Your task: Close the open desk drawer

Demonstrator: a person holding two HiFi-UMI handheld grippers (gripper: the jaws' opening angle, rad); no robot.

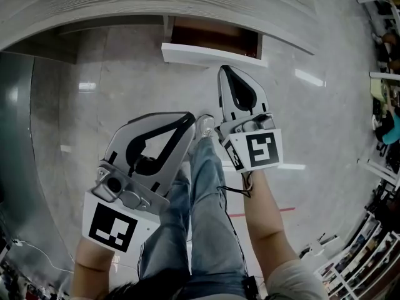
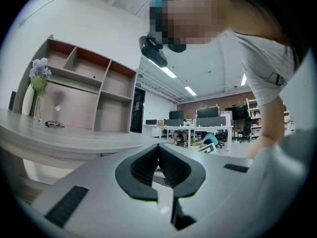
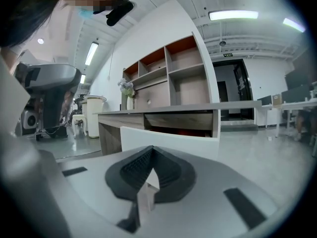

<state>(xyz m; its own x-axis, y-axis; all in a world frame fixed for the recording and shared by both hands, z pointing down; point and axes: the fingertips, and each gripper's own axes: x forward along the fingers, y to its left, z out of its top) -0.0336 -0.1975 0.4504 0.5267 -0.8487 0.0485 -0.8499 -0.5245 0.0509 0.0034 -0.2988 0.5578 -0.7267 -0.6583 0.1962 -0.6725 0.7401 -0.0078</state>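
— Drawer [image 1: 212,54], location?
— Under the worktop [image 1: 125,5], pulled out, white front facing the person, reddish-brown inside.
— Right tongs [image 1: 225,71]?
— Pressed together, nothing between. Tip just beside the white front, contact not clear. Probably kept closed to serve as one blunt pusher.
— Left tongs [image 1: 187,119]?
— Also closed and empty. Held back above the person's leg [image 1: 209,186], well apart from the drawer; seemingly spare for this step.
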